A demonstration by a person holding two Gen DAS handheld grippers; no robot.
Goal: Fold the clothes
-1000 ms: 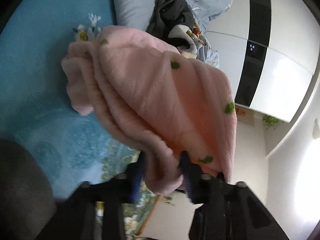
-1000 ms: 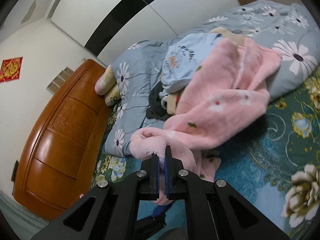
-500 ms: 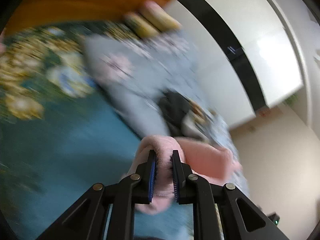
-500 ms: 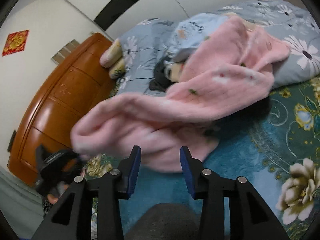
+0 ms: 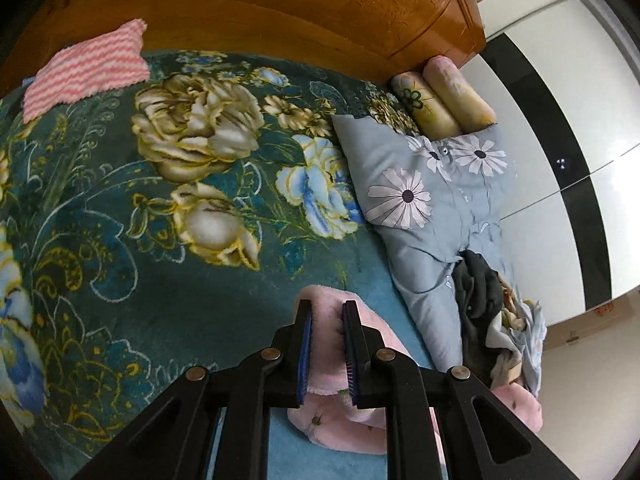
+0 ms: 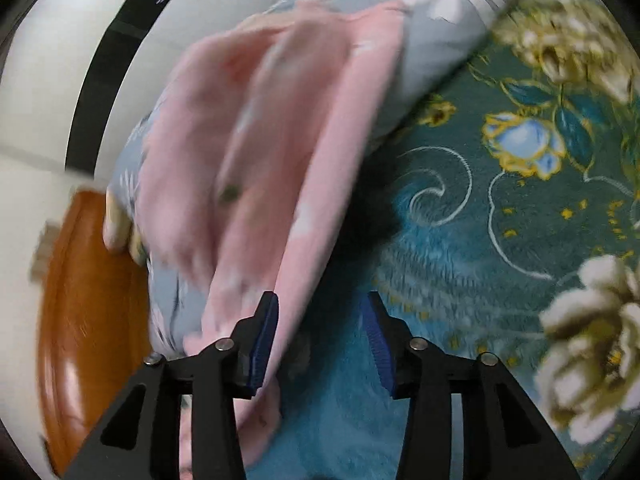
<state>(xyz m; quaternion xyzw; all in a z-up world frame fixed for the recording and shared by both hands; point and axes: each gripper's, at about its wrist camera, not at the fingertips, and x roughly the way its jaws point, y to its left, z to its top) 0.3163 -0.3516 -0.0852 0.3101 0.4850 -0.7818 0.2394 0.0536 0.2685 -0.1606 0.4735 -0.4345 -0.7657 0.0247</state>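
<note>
Left gripper (image 5: 327, 330): jaws narrow, pinched on a fold of the pink fleece garment (image 5: 332, 420); the fold pokes up between the two blue-padded fingers (image 5: 305, 354). The rest of the garment lies below and right of the jaws on the bed, partly hidden by the gripper frame and cut off at the lower right.

Right gripper (image 6: 322, 342): jaws wide, nothing held between them. The pink fleece garment (image 6: 256, 152) hangs or drapes just ahead; its edge passes the left finger (image 6: 264, 344), possibly brushing it, too blurred to tell. This whole view is smeared, so garment detail is unreadable.

Under both: a teal flowered blanket (image 5: 160, 220) covering the bed. One grey-blue quilt (image 5: 432, 216) with daisies lies to the right, with a heap of dark and light clothes (image 5: 480, 300) on it; the count of pieces is not clear. Two roll pillows (image 5: 444, 100) lie at the wooden headboard (image 5: 280, 4). One pink-striped cloth (image 5: 86, 72) lies at the blanket's far-left corner.
</note>
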